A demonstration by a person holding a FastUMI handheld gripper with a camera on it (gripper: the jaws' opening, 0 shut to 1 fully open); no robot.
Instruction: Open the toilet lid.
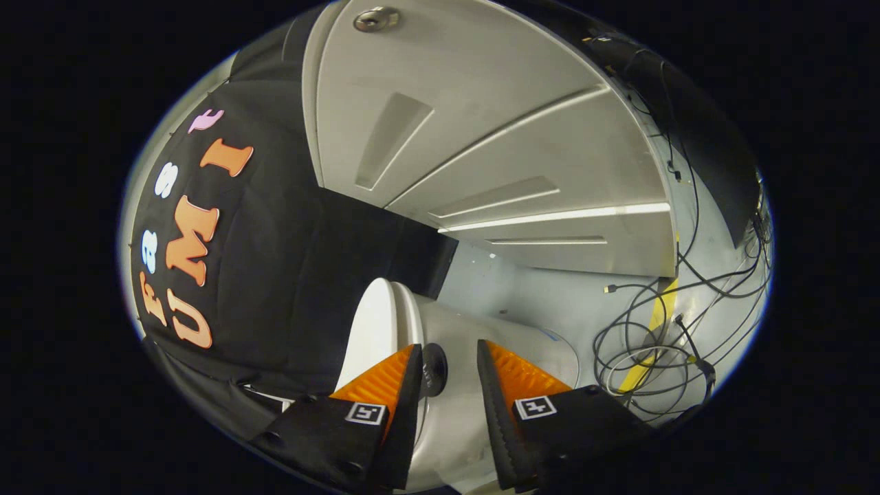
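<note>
The view is rolled onto its side. A white toilet lies just ahead of my fingers, with its white lid showing as a pale oval beyond the left finger. My gripper is open, its fingers a hand's width apart over the toilet's side surface. A small black round knob sits against the inner face of the left finger. The right finger stands apart from it. I cannot tell whether the fingers touch the toilet.
A white panelled door with a metal knob stands beyond the toilet. Loose black cables and a yellow tape strip lie on the pale floor to the right. Black cloth wall is close on the left.
</note>
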